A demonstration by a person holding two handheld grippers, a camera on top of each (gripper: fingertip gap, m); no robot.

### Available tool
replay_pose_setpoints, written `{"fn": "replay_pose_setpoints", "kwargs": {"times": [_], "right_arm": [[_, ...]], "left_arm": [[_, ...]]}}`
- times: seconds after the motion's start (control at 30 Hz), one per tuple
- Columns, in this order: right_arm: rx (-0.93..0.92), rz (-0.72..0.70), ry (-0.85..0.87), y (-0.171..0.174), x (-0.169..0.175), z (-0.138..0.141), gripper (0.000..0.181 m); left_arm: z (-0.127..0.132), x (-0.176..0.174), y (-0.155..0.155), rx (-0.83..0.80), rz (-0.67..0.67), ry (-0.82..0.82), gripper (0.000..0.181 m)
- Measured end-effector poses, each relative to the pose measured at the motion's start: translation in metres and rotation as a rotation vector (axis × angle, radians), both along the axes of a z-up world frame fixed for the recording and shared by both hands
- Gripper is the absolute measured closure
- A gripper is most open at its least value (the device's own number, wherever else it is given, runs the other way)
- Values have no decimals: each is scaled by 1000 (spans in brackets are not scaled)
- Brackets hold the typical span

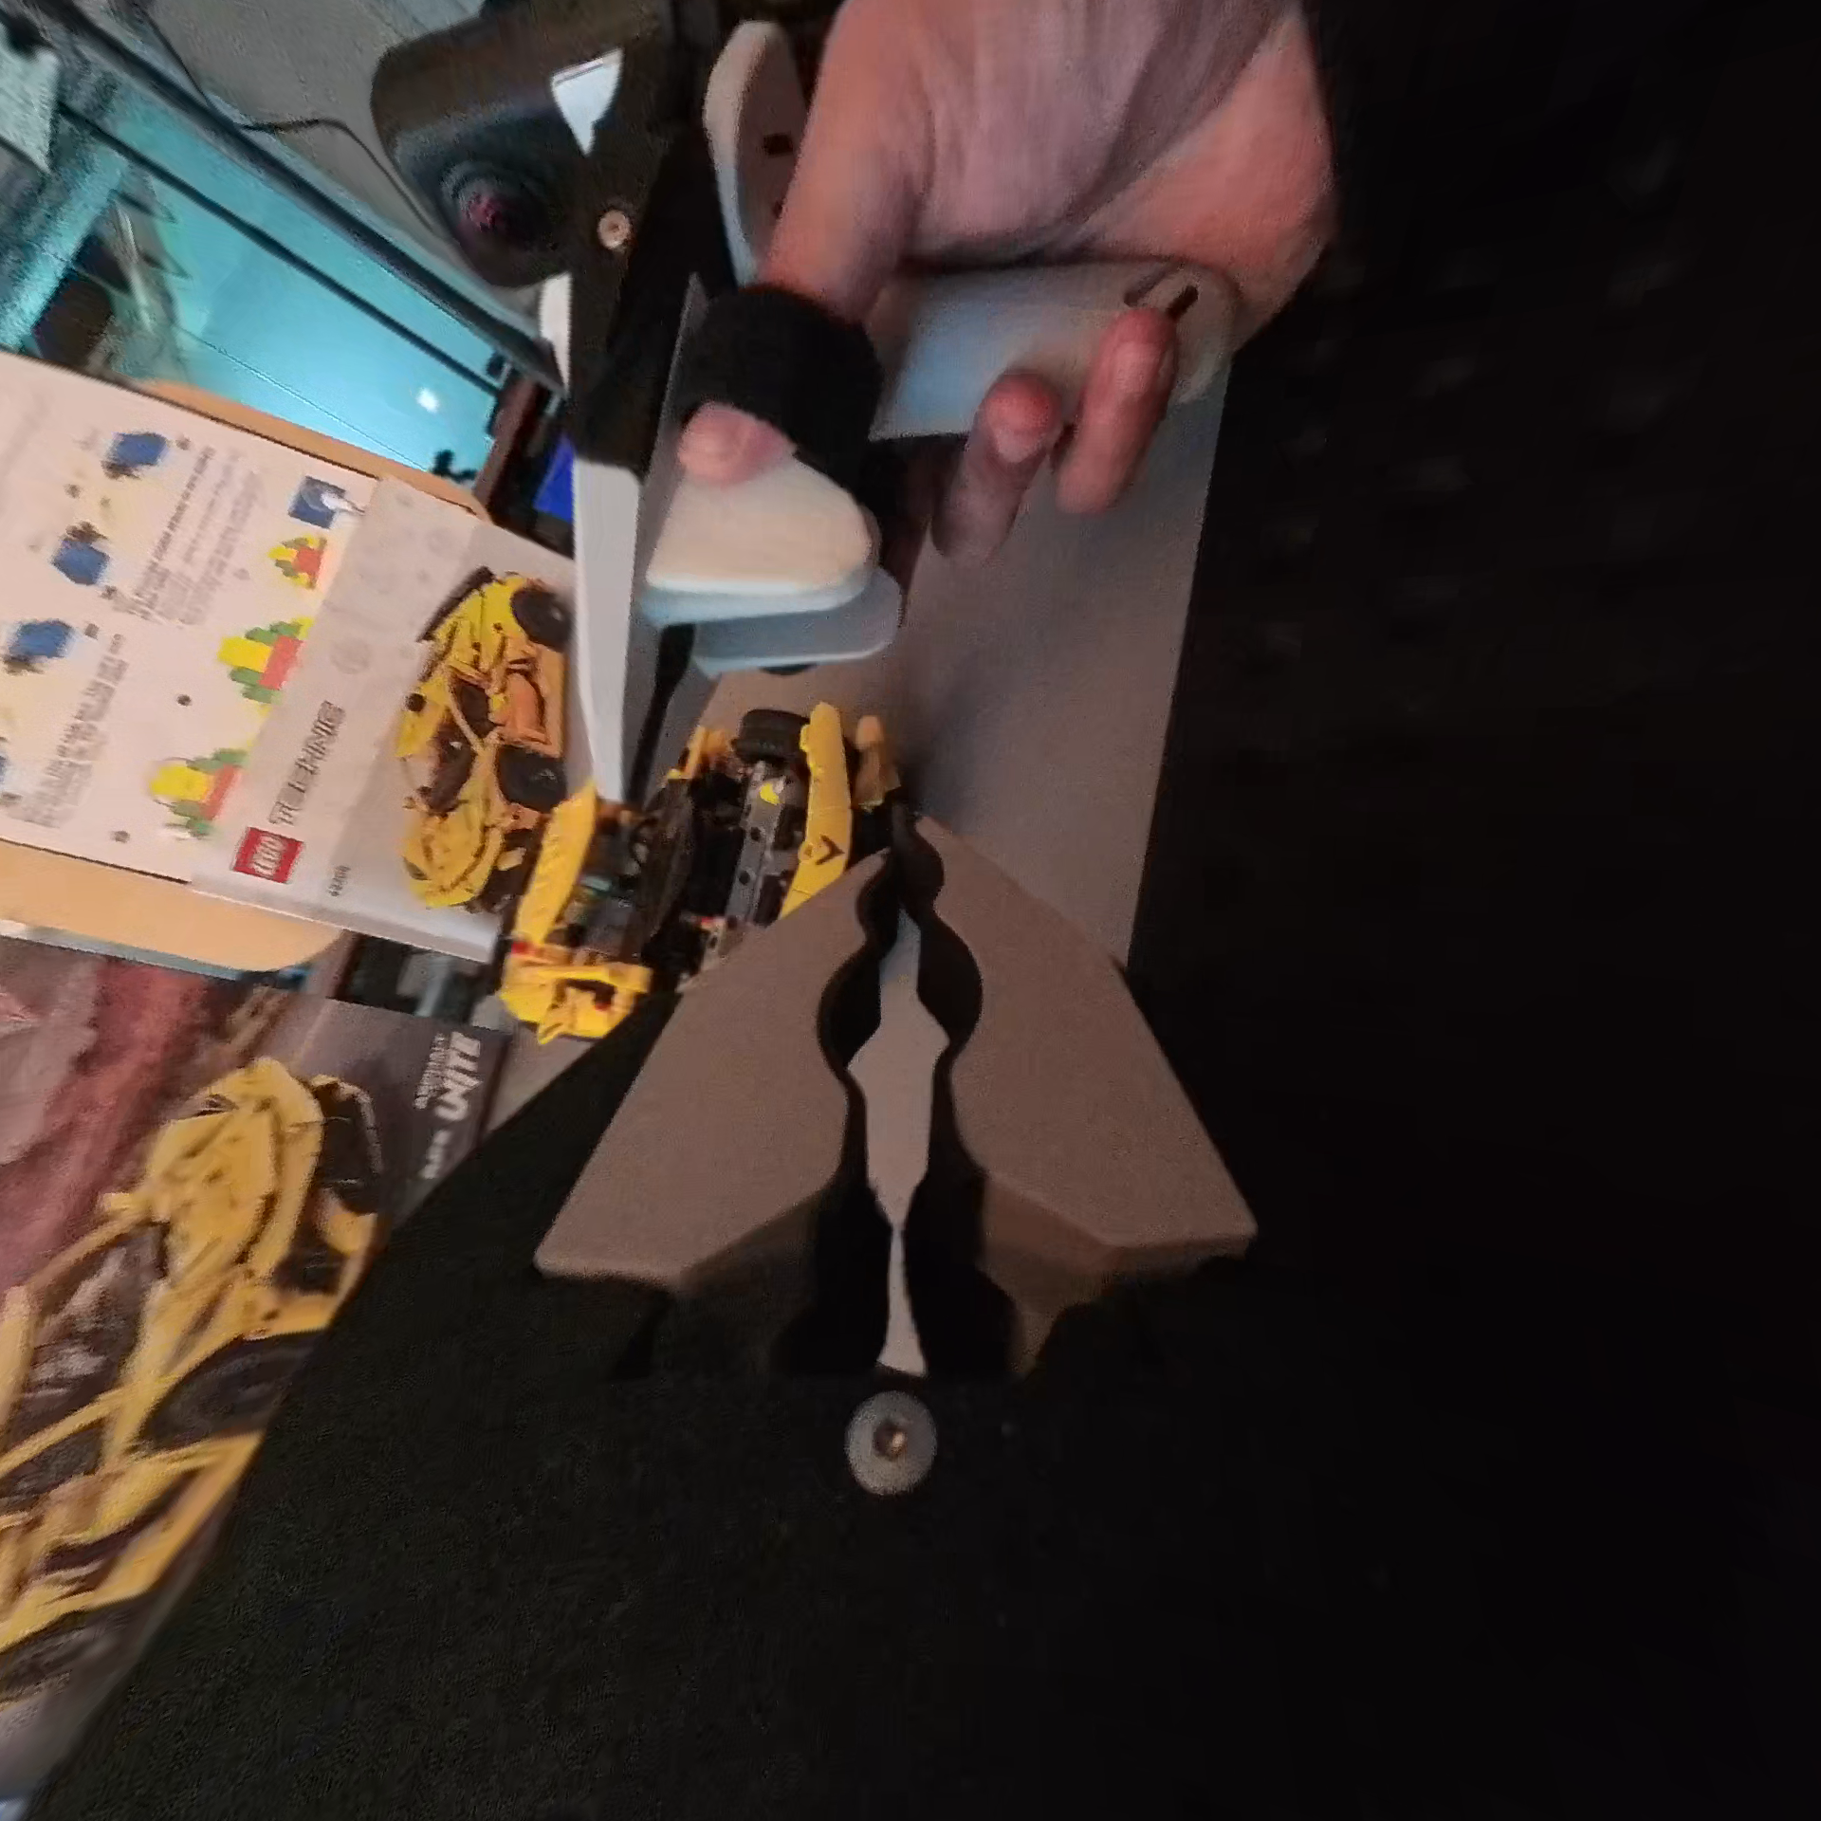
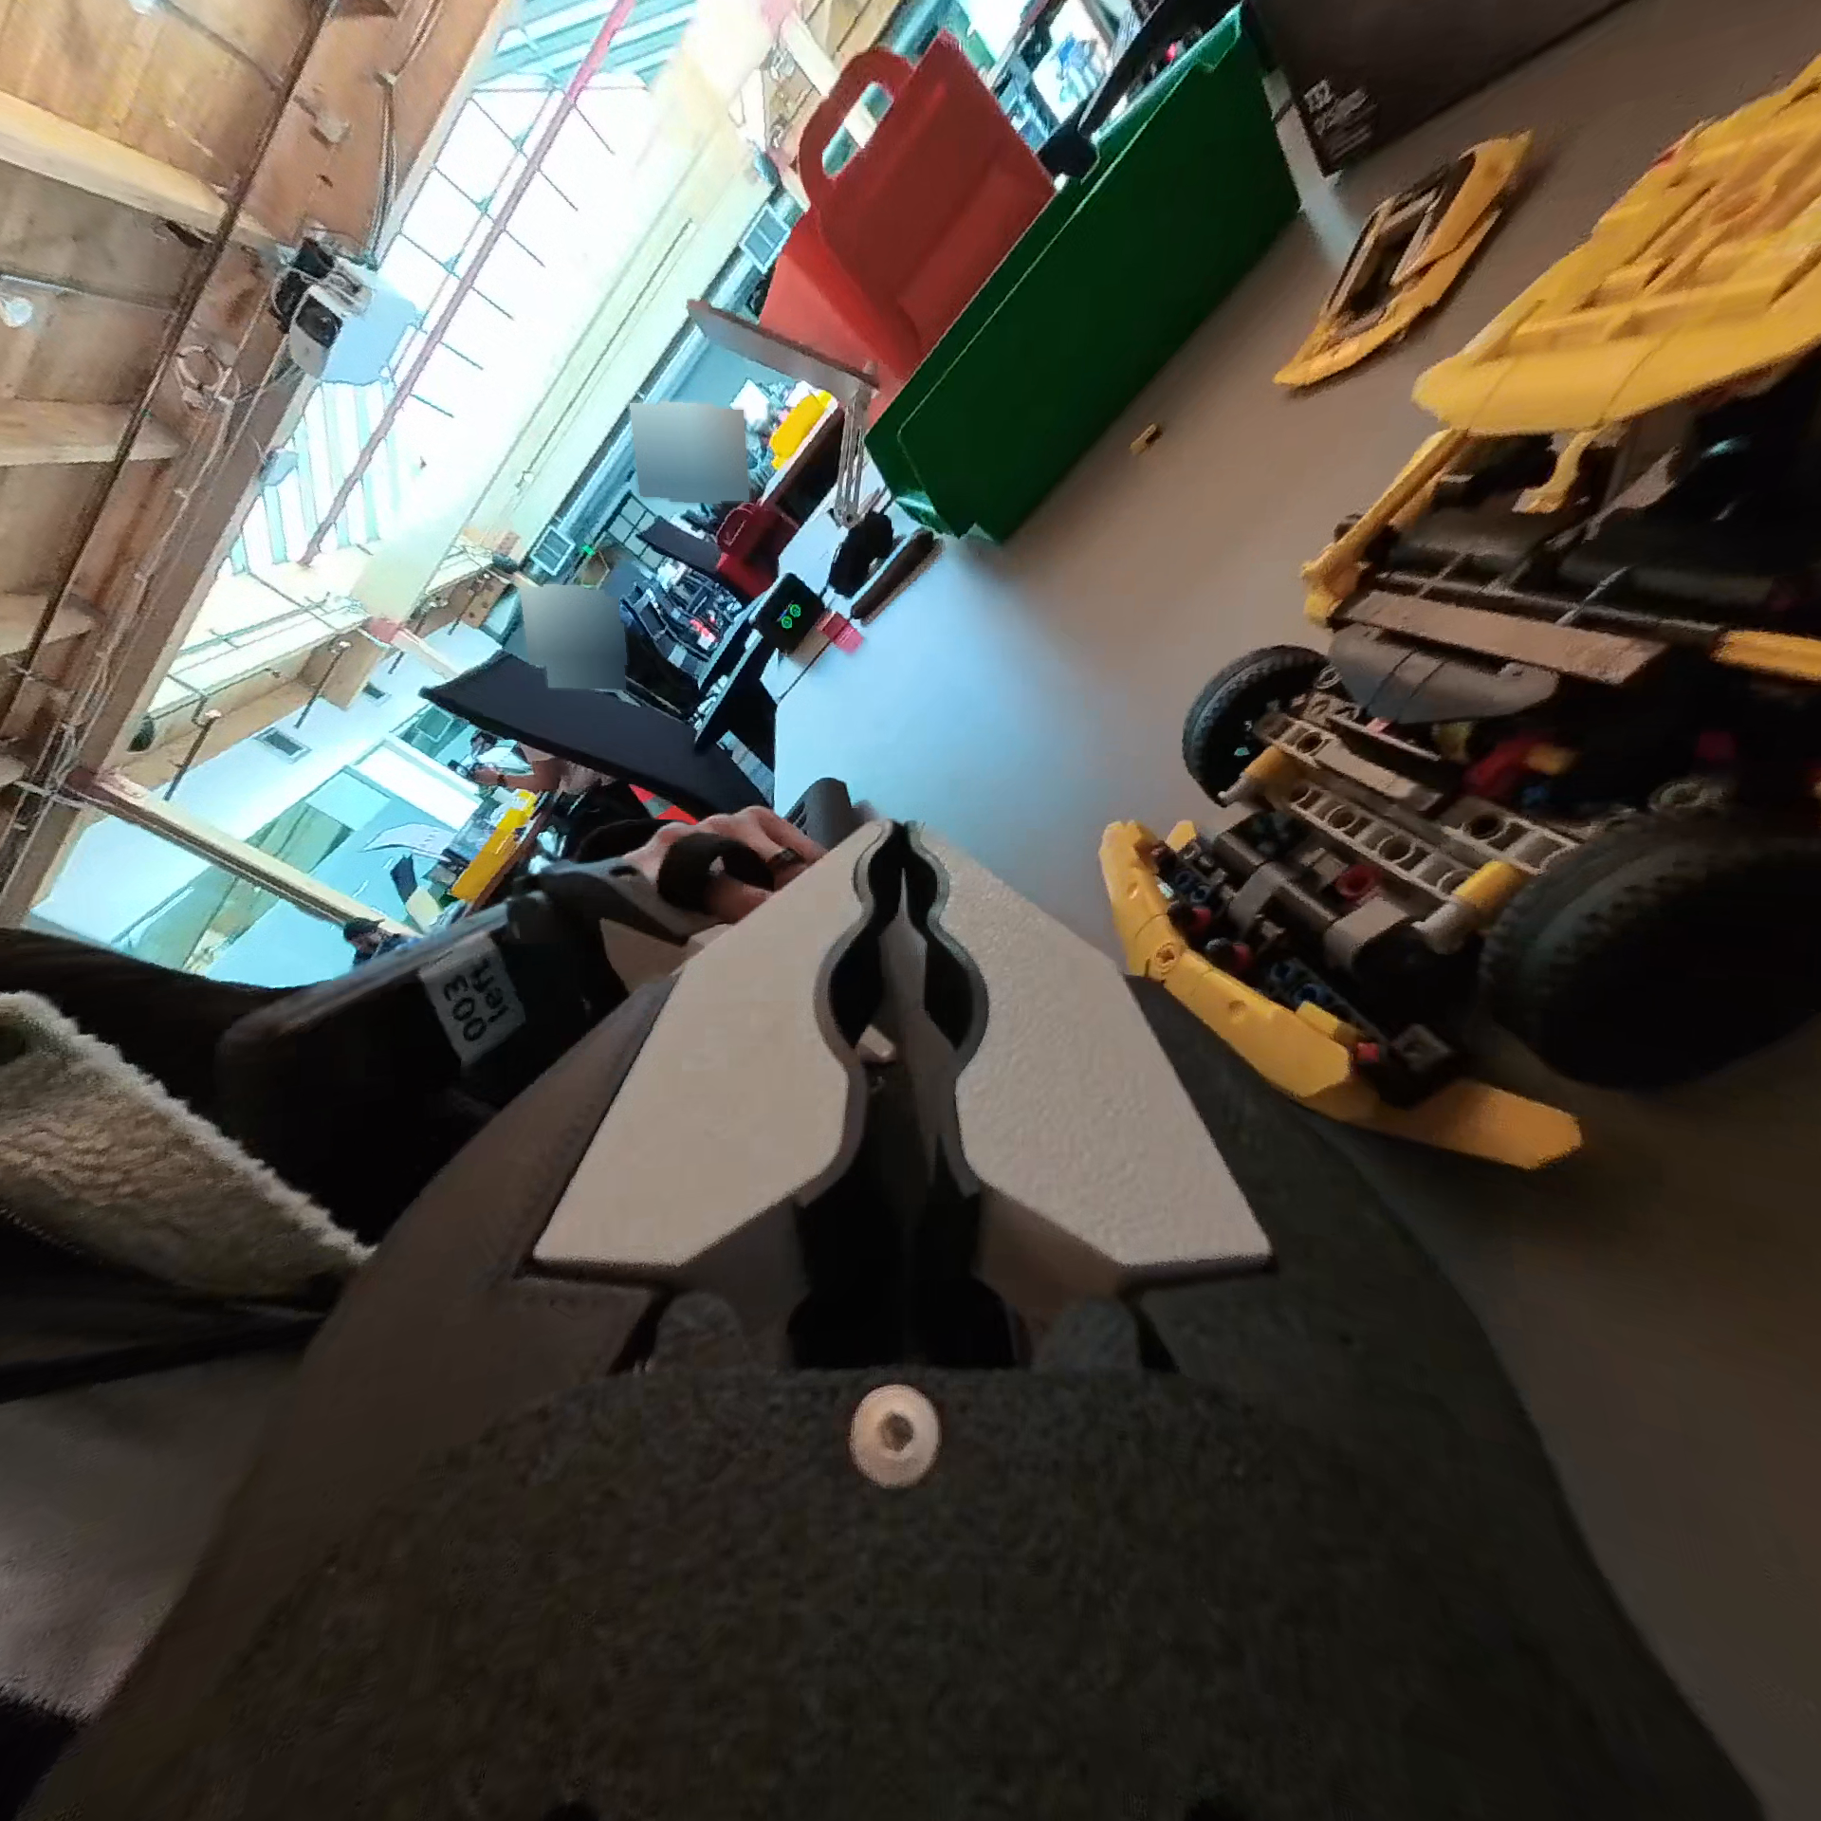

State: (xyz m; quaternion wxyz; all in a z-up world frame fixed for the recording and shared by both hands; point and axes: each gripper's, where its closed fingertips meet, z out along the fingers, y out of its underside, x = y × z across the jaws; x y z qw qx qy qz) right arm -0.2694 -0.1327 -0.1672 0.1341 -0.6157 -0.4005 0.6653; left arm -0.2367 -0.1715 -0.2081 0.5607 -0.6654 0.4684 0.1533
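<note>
The yellow brick car (image 1: 680,857) lay tipped on the grey surface (image 1: 1035,749), its nose toward the instruction booklet (image 1: 394,778). The left tongs (image 1: 899,867), pressed together and empty, pointed at its side, nearest. The right tongs (image 2: 902,852), also together, sat beside it.

Left gripper (image 1: 902,867) closed, empty, tips beside yellow brick car (image 1: 690,847); right gripper (image 1: 680,552) above car.
</note>
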Motion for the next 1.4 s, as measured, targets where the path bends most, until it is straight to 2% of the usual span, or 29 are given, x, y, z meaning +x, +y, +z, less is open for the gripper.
{"fn": "replay_pose_setpoints", "kwargs": {"times": [0.03,0.1,0.17,0.23,0.3,0.33,0.4,0.47,0.53,0.77,0.8,0.83,0.97,1.03,1.1,1.2,1.27,1.33,1.37,1.4], "right_arm": [[-11,2,9,1,1,2,181],[-18,-6,21,3,3,5,181],[26,-45,16,7,3,3,181],[68,-88,8,11,2,0,181],[118,-98,-6,9,-2,-3,179],[153,-86,-17,4,-4,-6,176],[237,-49,-68,-6,-8,-15,175],[328,-6,-99,-18,-11,-21,176],[392,27,-132,-26,-13,-28,176],[384,57,-144,-30,-14,-30,175],[373,57,-143,-30,-14,-30,175],[364,57,-142,-29,-14,-30,175],[379,61,-155,-31,-14,-32,172],[430,77,-171,-35,-15,-36,166],[536,88,-134,-41,-17,-32,158],[762,-39,-71,-36,-22,-19,143],[906,-163,-53,-29,-24,-4,145],[993,-373,-42,-17,-20,14,155],[1030,-449,-31,-14,-18,20,160],[1068,-457,-26,-18,-18,22,164]], "left_arm": [[5,-4,0,-12,9,-59,181],[26,-28,4,-23,75,-277,181],[43,-73,10,-51,186,-556,181],[45,-111,9,-138,238,-790,181],[51,-132,4,-147,228,-894,181],[50,-132,0,-157,199,-870,181],[21,-117,-9,-294,139,-659,178],[-15,-103,-19,-460,106,-448,157],[-27,-92,-24,-521,61,-381,153],[-47,-78,-30,-731,-21,-391,154],[-50,-77,-30,-750,-24,-392,160],[-51,-77,-27,-754,-20,-404,170],[-49,-79,-17,-787,47,-508,172],[-35,-77,-9,-758,64,-614,172],[-9,-78,3,-706,97,-810,173],[33,-75,17,-693,67,-1266,173],[41,-73,22,-697,44,-1492,173],[48,-73,27,-650,19,-1602,173],[50,-75,29,-626,35,-1608,173],[49,-75,31,-611,55,-1597,173]]}}
